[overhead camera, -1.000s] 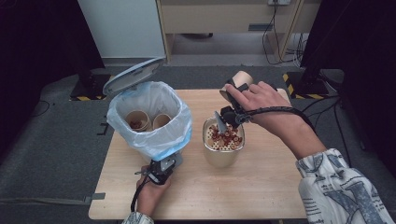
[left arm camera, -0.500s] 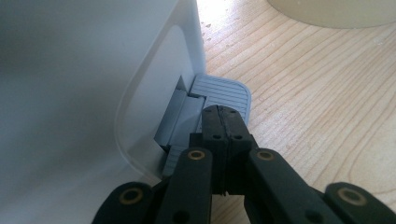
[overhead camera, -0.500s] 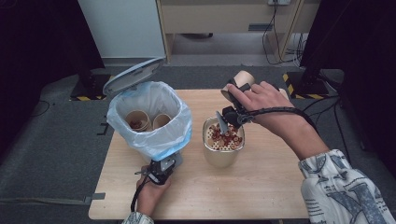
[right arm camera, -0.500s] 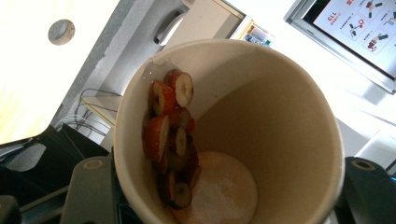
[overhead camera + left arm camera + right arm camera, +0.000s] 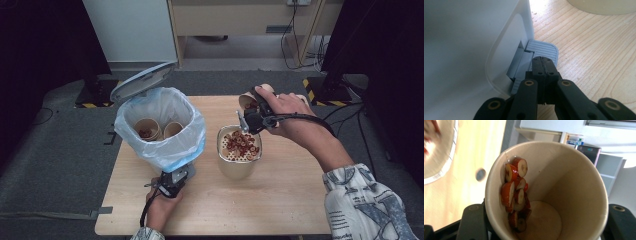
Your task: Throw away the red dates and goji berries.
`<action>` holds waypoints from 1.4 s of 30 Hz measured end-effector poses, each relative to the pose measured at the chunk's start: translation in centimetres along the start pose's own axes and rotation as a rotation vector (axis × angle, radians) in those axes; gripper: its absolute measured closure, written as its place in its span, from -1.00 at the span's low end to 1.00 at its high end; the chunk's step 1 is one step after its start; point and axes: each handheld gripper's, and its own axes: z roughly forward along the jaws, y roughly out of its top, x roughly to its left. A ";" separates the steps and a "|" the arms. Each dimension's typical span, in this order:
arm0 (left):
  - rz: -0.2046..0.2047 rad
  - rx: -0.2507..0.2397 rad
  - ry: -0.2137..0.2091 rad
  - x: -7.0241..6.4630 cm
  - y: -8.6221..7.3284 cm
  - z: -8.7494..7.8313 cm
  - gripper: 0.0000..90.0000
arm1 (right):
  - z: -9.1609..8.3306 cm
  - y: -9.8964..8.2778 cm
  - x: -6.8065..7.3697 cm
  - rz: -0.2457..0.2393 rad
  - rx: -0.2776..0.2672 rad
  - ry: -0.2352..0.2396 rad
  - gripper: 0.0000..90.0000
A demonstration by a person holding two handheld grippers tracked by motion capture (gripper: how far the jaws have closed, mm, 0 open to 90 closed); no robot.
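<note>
Pedal bin (image 5: 160, 130), lined with a pale blue bag, stands on the left of the wooden table (image 5: 300, 200) with its lid (image 5: 142, 80) raised and paper cups inside. Beside it a strainer bowl (image 5: 239, 157) holds red fruit slices (image 5: 241, 142). Right gripper (image 5: 247, 117) pinches a tilted paper cup (image 5: 549, 192) of slices above that bowl, while left gripper (image 5: 543, 67), jaws pressed together, bears on the grey pedal (image 5: 544, 50).

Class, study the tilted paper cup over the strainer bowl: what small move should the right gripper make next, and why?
Probably tip the paper cup a little further over the strainer bowl. Red fruit slices cling to its lower wall, while the right gripper holds it tilted just above the bowl's rim.
</note>
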 end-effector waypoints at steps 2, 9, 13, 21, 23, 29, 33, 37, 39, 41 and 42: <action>0.001 0.000 0.000 0.0 0.0 0.0 0.97 | 0.1 -0.2 0.0 0.062 -0.032 0.029 -0.22; 0.009 0.002 -0.002 0.0 0.0 0.0 0.97 | 0.7 -1.7 0.4 0.319 -0.120 0.123 -0.22; 0.005 0.001 0.000 0.0 0.0 0.0 0.97 | 1.1 -2.6 0.7 0.427 -0.135 0.160 -0.22; 0.002 0.002 -0.003 0.0 0.0 0.0 0.98 | 1.9 -4.0 1.1 0.594 -0.184 0.221 -0.22; -0.001 0.001 -0.002 0.0 0.0 0.0 0.97 | 2.0 -4.3 1.1 0.638 -0.193 0.233 -0.22; -0.001 0.000 -0.003 0.0 0.0 0.0 0.98 | 2.3 -5.6 1.1 0.784 -0.229 0.261 -0.22; 0.000 0.001 -0.003 0.0 0.0 0.0 0.97 | 2.5 -6.5 1.1 0.853 -0.240 0.275 -0.22; 0.001 0.001 -0.003 0.0 0.0 0.0 0.97 | 2.6 -7.3 1.2 0.926 -0.256 0.295 -0.22; 0.001 0.001 -0.004 0.0 0.0 0.0 0.97 | 2.7 -7.6 1.2 0.949 -0.263 0.304 -0.22; 0.001 0.001 -0.004 0.0 0.0 0.0 0.97 | 2.7 -7.9 1.3 0.977 -0.269 0.312 -0.22; 0.000 0.001 -0.003 0.0 0.0 0.0 0.97 | 2.7 -8.0 1.3 0.993 -0.274 0.316 -0.22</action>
